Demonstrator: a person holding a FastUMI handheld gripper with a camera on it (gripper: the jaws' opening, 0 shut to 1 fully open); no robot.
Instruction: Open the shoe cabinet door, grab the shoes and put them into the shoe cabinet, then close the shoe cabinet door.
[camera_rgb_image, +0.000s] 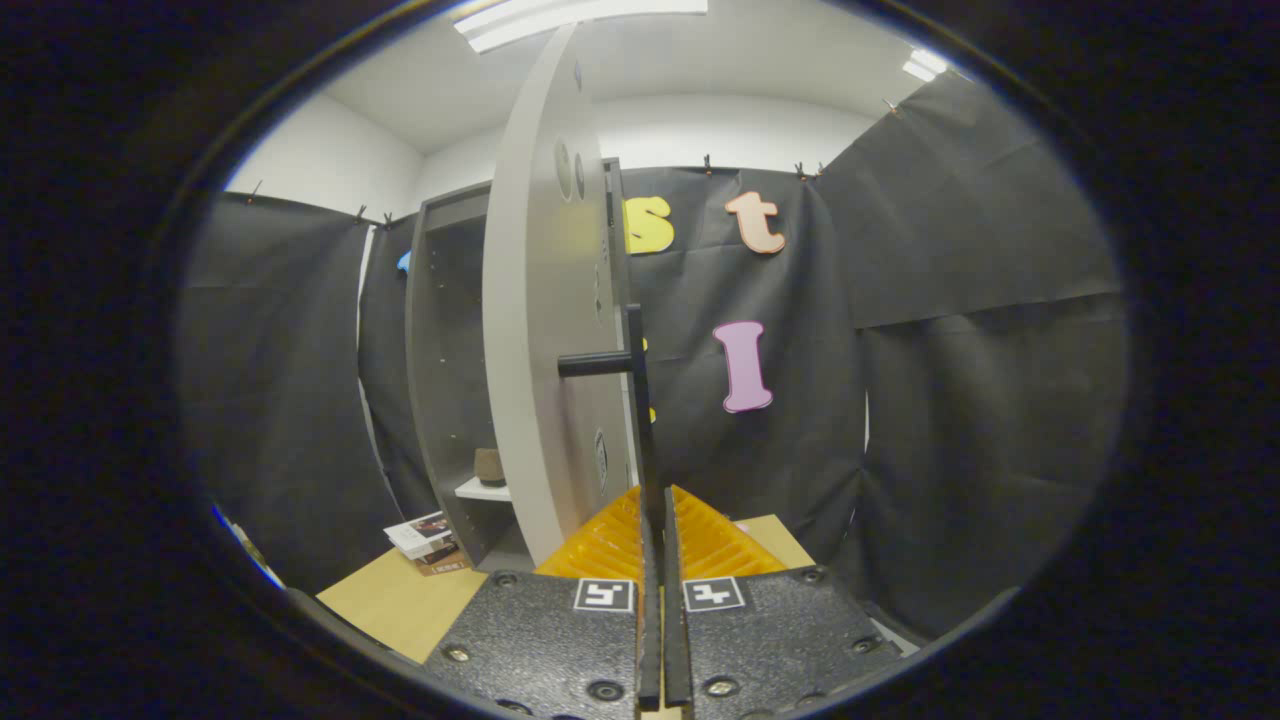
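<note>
The grey shoe cabinet (432, 330) stands on a wooden table with its door (530, 340) swung open towards me, so I see the door nearly edge-on. A thin black bar handle (637, 380) runs down the door's outer face on a short black post. My gripper (656, 505) is shut on the lower part of this handle, with the bar pinched between both fingers. Inside the cabinet, a brown shoe (489, 466) rests on a white shelf (478, 491).
A small stack of books (428, 540) lies on the wooden table (395, 600) beside the cabinet's foot. Black cloth walls close in behind and to the right of the cabinet.
</note>
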